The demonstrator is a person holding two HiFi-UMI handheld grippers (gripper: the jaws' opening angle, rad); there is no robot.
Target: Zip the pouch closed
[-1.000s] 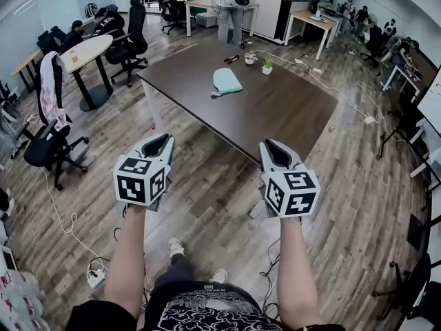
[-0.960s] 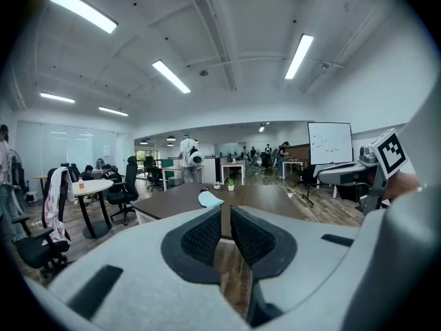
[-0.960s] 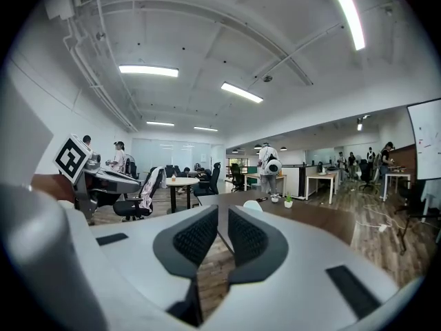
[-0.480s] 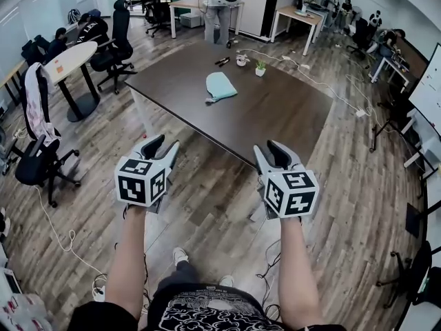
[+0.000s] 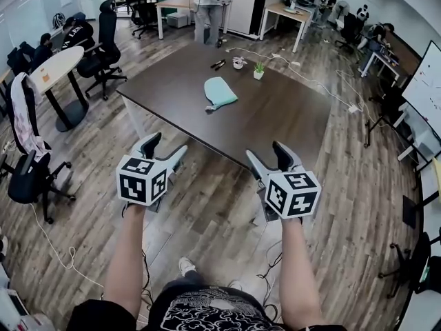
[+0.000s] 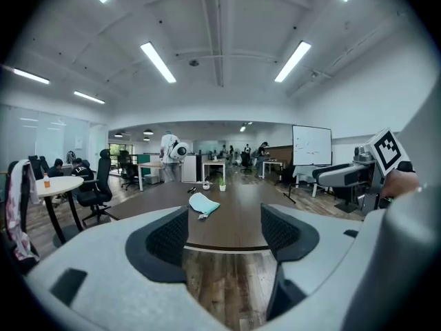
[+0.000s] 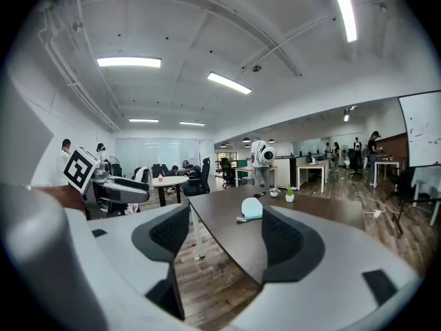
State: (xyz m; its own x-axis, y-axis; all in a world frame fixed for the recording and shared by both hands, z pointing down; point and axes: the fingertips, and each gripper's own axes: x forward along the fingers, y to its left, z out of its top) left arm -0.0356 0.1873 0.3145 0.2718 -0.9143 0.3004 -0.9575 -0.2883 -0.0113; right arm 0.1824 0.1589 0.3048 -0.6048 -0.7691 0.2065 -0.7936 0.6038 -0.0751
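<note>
The pale green pouch lies flat on the dark table, toward its far side and well apart from both tongs. It is straight ahead, between the lines of the left gripper and the right gripper, and neither hand is clearly nearer. Its long axis runs near to far, with a small tab at the near end. Both pairs of jaws have just been opening and stand wide, with nothing between them. The gripper views show this empty gap, and only the head view shows the pouch's outline from above.
</note>
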